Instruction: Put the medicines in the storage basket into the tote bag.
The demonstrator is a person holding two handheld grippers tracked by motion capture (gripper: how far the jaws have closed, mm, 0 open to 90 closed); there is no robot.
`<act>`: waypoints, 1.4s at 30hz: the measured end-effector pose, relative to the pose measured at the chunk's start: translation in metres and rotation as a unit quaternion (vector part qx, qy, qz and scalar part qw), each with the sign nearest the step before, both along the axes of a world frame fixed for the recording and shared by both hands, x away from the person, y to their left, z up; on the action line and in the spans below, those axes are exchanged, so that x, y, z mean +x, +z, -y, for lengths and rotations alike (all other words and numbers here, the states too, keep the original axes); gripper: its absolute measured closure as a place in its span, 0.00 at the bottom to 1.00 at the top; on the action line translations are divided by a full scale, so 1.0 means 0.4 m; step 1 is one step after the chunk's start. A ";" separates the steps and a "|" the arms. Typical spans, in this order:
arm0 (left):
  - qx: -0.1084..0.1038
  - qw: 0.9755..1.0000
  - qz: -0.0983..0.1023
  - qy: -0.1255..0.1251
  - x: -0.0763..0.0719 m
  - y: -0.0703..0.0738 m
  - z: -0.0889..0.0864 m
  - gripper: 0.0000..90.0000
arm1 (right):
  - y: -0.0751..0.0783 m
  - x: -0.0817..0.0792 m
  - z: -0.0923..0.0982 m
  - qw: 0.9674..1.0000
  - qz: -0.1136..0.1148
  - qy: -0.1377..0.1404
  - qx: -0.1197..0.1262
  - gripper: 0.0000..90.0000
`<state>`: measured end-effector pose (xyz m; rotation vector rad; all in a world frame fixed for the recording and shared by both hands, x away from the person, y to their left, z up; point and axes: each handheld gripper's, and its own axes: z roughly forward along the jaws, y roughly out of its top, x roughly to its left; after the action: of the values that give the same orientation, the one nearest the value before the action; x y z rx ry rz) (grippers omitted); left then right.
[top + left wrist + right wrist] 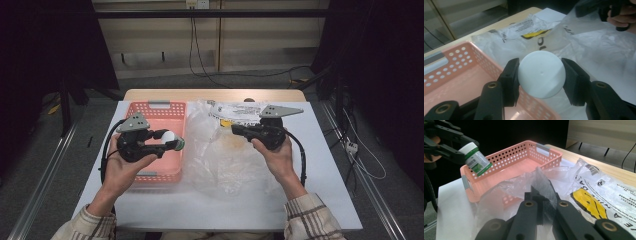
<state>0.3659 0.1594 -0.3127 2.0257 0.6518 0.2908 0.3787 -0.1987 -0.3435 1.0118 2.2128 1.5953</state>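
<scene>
Here the bench (pixel 320 200) carries a pink basket (pixel 150 112) on my left and a clear plastic bag (pixel 225 165) spread beside it; the left tongs (pixel 540 75) grip a small white-capped bottle (pixel 475 158) by its cap, held tilted in the air over the basket's near right rim; the right tongs (pixel 543 202) are closed down on a fold of the bag's film, lifting it a little.

I judge the bottle light and rigid, its smooth cap a bit slippery, so a squeeze across the cap or just below it on the body should hold. The bag is limp and slick; a pinch near the mouth edge would keep it open.

The bottle's label is too small to read; its body is hidden behind the cap in the left gripper view; I cannot tell whether anything remains inside the bag, nor where its mouth lies.
</scene>
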 end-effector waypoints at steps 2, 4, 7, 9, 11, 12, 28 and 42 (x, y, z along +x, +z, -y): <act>-0.002 1.000 0.006 -0.011 -0.012 0.011 0.013 0.57 | 0.000 -0.001 -0.001 1.000 0.001 -0.001 -0.002 1.00; -0.001 1.000 0.011 -0.019 -0.024 0.018 0.026 0.57 | 0.000 -0.001 -0.004 1.000 0.001 0.000 -0.003 1.00; -0.007 0.999 0.004 -0.033 -0.038 0.021 0.048 0.57 | -0.002 0.000 -0.005 1.000 0.000 0.000 -0.004 1.00; -0.005 0.999 0.006 -0.042 -0.047 0.023 0.062 0.57 | -0.002 0.000 -0.005 1.000 -0.001 0.000 -0.004 1.00; -0.013 0.999 0.006 -0.052 -0.054 0.023 0.078 0.57 | -0.002 0.000 -0.005 1.000 -0.001 0.001 -0.004 1.00; -0.012 0.998 0.008 -0.058 -0.055 0.024 0.084 0.57 | -0.002 0.000 -0.004 1.000 -0.001 0.001 -0.002 1.00; 0.004 0.993 -0.016 -0.115 -0.062 -0.001 0.250 0.57 | 0.000 -0.003 -0.002 1.000 0.000 0.005 -0.002 1.00; 0.033 0.992 -0.057 -0.105 -0.015 -0.134 0.358 0.57 | -0.004 -0.021 0.022 1.000 -0.006 -0.003 0.007 1.00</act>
<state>0.3598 0.0161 -0.3661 2.1656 0.4981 0.0742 0.3702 -0.2074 -0.3450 1.0346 2.2068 1.6090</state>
